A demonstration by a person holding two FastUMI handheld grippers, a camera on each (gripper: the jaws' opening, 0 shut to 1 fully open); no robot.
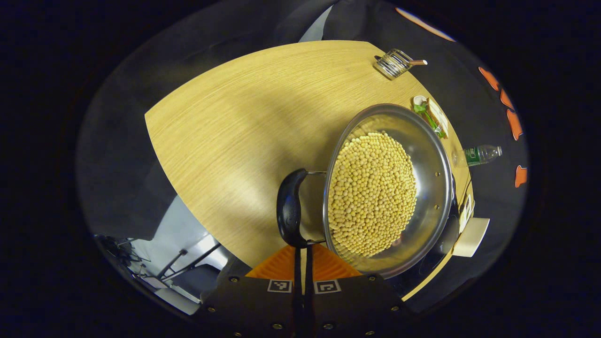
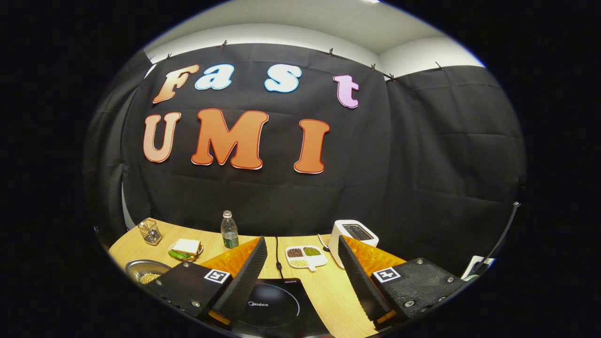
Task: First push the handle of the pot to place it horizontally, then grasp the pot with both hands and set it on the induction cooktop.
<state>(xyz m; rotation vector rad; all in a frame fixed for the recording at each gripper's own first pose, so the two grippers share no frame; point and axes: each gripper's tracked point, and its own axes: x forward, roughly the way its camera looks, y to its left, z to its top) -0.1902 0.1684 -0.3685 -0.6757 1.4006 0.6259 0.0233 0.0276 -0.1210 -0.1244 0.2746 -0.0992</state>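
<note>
**Left jaws closed at the pot handle, right jaws spread above the cooktop**

Your left gripper (image 1: 303, 270) has its jaws drawn together into a narrow slit, and that slit runs straight up to the lower end of the black handle (image 1: 289, 207). Whether the tips pinch the handle's wire bracket or only press against it is hard to make out, since the handle covers the contact. Your right gripper (image 2: 303, 267) has its jaws spread wide with nothing between them, hanging over the induction cooktop (image 2: 274, 307).

The pot (image 1: 429, 155), a steel pan holding a heap of pale beans (image 1: 373, 195), stands on the wooden table (image 1: 244, 126), just ahead and to the right of your left jaws in the left gripper view. The handle's long axis lies across the line of the fingers there, standing off the rim on two thin wires. Your left hand is clearly the nearer one; in the right gripper view the pot (image 2: 136, 268) shows as a sliver at the lower left, well apart from the right jaws.

I'd judge the handle push to be the step in hand, with the two-handed lift not yet begun.

The pot's far side and any second handle are hard to see against the dark. The cooktop's near edge is cut off.
</note>
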